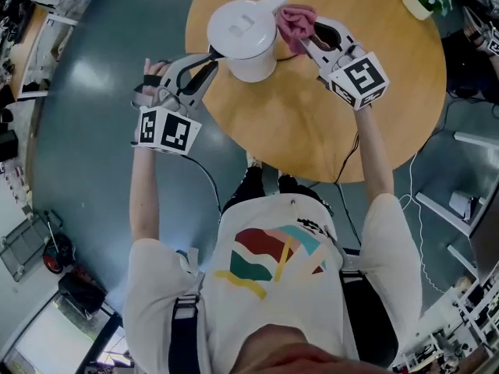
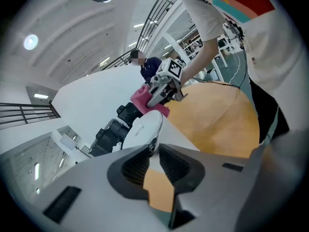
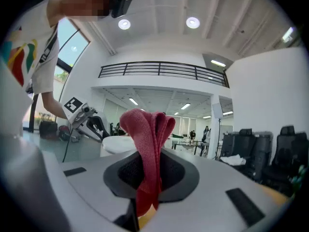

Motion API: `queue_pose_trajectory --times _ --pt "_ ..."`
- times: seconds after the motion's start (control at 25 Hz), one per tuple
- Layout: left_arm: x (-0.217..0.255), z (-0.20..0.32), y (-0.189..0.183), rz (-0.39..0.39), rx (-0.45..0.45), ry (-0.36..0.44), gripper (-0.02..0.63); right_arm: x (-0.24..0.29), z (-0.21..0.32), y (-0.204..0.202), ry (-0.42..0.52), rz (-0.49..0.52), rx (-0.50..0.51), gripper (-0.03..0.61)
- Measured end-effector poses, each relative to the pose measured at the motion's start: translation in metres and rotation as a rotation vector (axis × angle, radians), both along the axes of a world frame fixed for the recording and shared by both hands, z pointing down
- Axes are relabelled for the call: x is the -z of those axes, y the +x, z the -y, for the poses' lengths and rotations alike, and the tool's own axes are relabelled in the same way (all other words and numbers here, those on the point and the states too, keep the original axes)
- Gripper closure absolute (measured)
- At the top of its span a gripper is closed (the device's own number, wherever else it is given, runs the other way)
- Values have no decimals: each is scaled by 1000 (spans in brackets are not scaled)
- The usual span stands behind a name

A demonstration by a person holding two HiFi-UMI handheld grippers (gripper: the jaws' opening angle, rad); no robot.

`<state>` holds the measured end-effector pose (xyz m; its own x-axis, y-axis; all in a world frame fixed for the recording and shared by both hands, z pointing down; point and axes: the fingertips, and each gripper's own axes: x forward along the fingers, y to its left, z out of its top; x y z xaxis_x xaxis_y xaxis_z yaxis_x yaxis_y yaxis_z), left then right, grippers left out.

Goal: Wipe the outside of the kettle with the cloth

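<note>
View from above: a white plastic kettle with a flat lid (image 1: 243, 33) stands upright on the far-left part of a round, pale wooden table (image 1: 312, 123). The left gripper (image 1: 204, 65) reaches in from the near left. Its jaws are drawn nearly together and, as far as can be judged, pinched on the kettle's dark handle (image 1: 212, 53), which would steady the vessel. The right gripper (image 1: 308, 37) comes in from the right, its jaws clamped on a folded pink-red woven cloth (image 1: 296, 22) (the fold stands up out of the pads in the right gripper view). The cloth sits at the kettle's upper right, just beside the spout and near the rim; whether it presses on the wall or only lies next to it cannot be told. The governing relation is that the kettle lies directly to the left of the cloth-bearing jaws and its long axis is vertical. A wiping stroke would therefore probably run down or around the right-hand wall. The right hand is the nearer to that bare wall, while the left hand occupies the handle side. The step in hand is judged to be the start of a wipe, high on the body.
</note>
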<state>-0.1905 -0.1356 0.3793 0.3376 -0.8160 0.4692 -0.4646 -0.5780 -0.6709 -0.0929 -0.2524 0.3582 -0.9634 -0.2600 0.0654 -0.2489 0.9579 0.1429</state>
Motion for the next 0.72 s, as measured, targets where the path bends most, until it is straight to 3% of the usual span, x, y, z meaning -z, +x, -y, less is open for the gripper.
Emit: queue_pose_trajectory --times 0.2,0.36,0.56,0.72 --pt "0 -2 2 -37 -3 13 508 68 -11 -39 382 -230 32 534" --pt "0 -3 7 -94 5 -1 508 68 -20 -83 583 -456 134 534" --pt "3 -3 5 -106 -7 -26 508 41 -24 -130 761 -742 276 534" --pt "3 -1 6 -118 -16 -36 508 20 -25 -142 865 -911 358 534"
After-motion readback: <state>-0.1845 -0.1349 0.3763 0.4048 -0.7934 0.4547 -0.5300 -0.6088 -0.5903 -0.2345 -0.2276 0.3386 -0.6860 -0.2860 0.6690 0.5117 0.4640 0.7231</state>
